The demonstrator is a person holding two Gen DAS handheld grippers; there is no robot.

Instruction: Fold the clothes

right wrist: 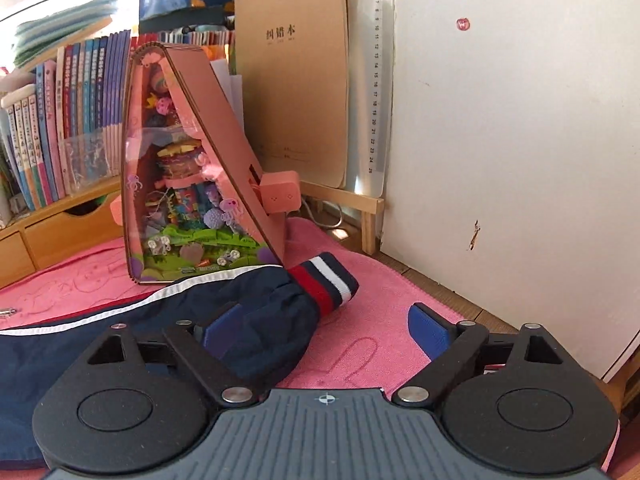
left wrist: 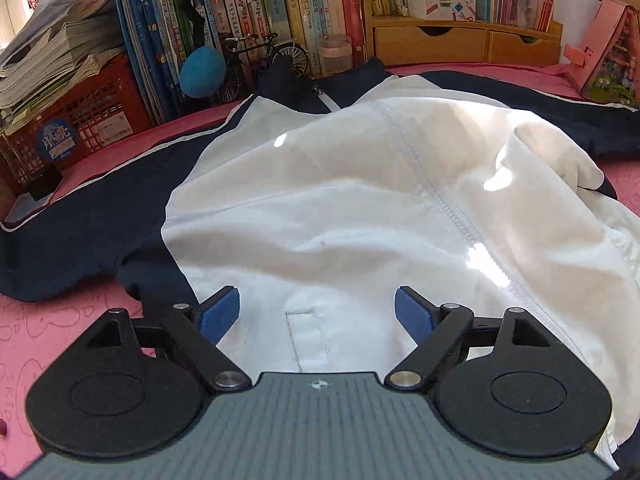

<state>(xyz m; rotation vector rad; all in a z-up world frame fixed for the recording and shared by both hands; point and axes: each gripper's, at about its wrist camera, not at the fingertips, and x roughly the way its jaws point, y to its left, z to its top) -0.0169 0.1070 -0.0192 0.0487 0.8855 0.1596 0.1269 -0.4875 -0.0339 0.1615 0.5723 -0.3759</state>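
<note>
A navy and white jacket (left wrist: pixel 320 208) lies spread on the pink mat (left wrist: pixel 80 344), its white body facing up with a zipper seam (left wrist: pixel 448 204) running down it. My left gripper (left wrist: pixel 316 312) hovers open over the white front near a small pocket flap, holding nothing. In the right wrist view the jacket's navy sleeve (right wrist: pixel 240 312) stretches to the right and ends in a red, white and navy striped cuff (right wrist: pixel 324 280). My right gripper (right wrist: pixel 320 332) is open just above the sleeve end, its left finger over the navy cloth and its right finger over bare mat.
Books (left wrist: pixel 280 12) and a wooden drawer shelf (left wrist: pixel 460 44) line the back. A red crate (left wrist: pixel 76 120) with stacked papers stands at left. A pink triangular toy house (right wrist: pixel 188 168) sits right behind the cuff. A white wall panel (right wrist: pixel 512 160) bounds the right side.
</note>
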